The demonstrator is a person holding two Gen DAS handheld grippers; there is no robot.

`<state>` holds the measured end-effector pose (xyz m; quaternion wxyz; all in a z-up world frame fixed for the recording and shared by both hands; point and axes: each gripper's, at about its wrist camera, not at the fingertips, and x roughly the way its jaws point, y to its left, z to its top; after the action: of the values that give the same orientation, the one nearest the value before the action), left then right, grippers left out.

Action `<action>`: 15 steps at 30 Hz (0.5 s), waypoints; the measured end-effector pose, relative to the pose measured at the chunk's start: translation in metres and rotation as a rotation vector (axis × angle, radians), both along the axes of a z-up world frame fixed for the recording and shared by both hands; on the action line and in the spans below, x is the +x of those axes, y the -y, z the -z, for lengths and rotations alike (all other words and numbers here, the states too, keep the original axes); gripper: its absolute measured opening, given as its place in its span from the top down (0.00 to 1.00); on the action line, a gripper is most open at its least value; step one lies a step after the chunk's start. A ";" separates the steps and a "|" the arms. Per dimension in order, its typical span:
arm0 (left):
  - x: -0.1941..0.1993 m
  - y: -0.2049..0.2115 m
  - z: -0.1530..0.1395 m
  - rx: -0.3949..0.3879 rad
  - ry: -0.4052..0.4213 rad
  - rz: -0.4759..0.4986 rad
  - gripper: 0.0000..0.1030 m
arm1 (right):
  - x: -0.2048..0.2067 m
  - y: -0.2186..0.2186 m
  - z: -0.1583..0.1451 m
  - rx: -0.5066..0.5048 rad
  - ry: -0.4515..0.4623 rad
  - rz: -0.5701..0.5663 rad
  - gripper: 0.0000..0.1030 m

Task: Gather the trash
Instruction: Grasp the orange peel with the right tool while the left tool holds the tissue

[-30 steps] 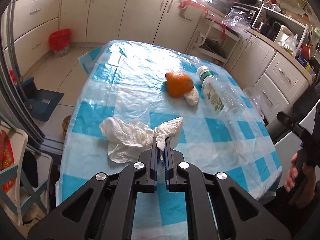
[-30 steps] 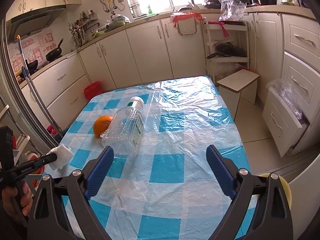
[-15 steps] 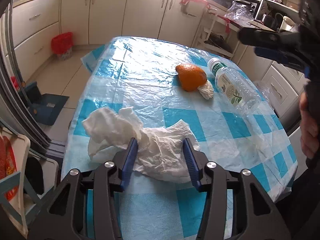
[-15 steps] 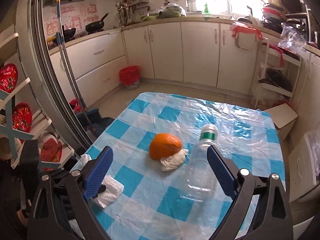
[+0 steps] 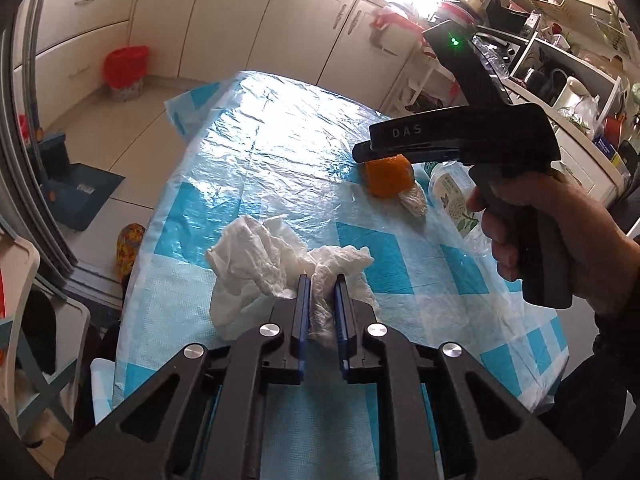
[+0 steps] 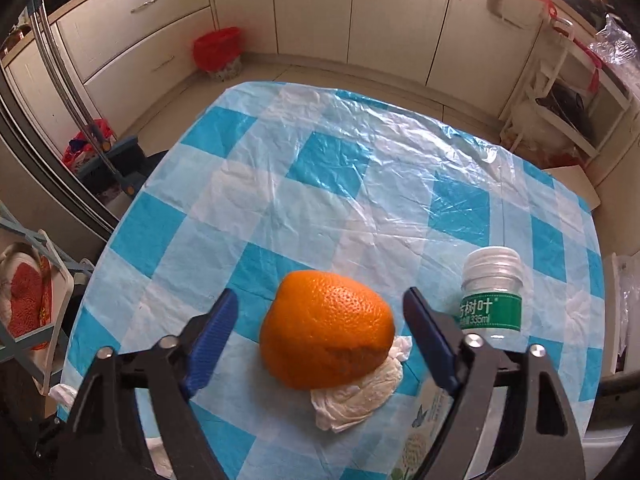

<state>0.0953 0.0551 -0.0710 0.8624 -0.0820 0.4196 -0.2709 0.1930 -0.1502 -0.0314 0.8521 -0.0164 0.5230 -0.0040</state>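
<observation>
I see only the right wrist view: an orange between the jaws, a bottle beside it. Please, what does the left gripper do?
Observer: The left gripper has a crumpled paper towel between its jaws. They are closing, and the pads press on it.
Operator: Is this towel in the air?
Observer: No. Most of it appears to rest on the checked tablecloth, near the edge closest to the person.
Operator: And how does my own side look from there?
Observer: A hand holds the right gripper by its handle, low over the orange. Its jaws are closing around the orange without touching it.
</observation>
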 end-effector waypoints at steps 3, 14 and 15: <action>0.000 0.000 0.000 -0.006 -0.003 0.001 0.89 | 0.000 -0.003 -0.001 0.023 -0.003 -0.025 0.60; -0.004 0.005 -0.002 0.003 0.025 0.015 0.90 | -0.039 -0.005 -0.039 0.178 0.147 -0.084 0.74; -0.004 0.005 -0.002 0.002 0.025 0.012 0.90 | -0.042 -0.003 -0.041 0.186 0.149 -0.082 0.71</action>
<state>0.0910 0.0503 -0.0685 0.8660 -0.0752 0.4096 -0.2768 0.1506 -0.1473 0.0097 0.8860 0.0417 0.4551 0.0780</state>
